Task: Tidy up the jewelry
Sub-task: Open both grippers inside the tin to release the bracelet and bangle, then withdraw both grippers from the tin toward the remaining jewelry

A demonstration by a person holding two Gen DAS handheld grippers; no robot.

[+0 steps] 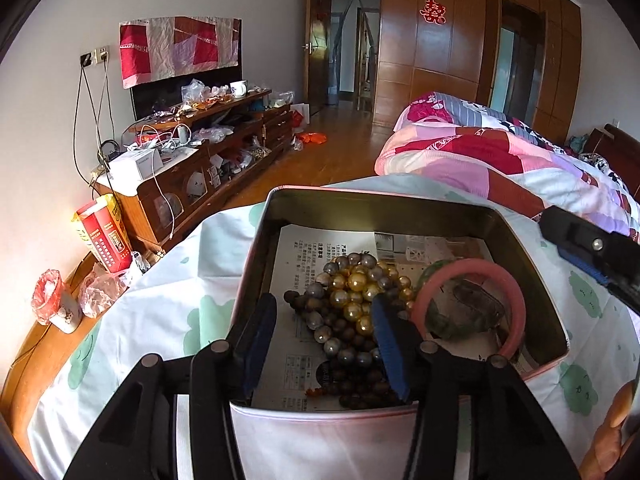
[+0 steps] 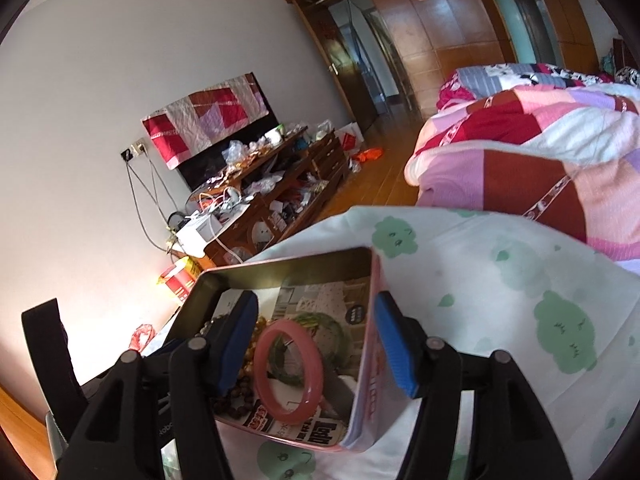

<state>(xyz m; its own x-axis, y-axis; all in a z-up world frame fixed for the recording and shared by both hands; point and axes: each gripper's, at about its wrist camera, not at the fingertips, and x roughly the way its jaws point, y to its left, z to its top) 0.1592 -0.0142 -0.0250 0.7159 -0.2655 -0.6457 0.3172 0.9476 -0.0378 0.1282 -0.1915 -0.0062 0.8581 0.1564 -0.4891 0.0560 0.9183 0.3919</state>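
Inside the tin (image 1: 400,206) on the bed, beads (image 1: 352,300) and 1 pink bangle (image 1: 516,308) already lie, so I judge little remains; my left gripper (image 1: 324,340) and right gripper (image 2: 316,344) are spread, holding nothing.

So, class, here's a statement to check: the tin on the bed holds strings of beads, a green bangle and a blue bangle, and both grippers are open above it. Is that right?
Not quite. The second bangle is pink, not blue, as the left wrist view shows. The rest holds: the tin holds beads and a green bangle, with the left gripper and right gripper open above it.
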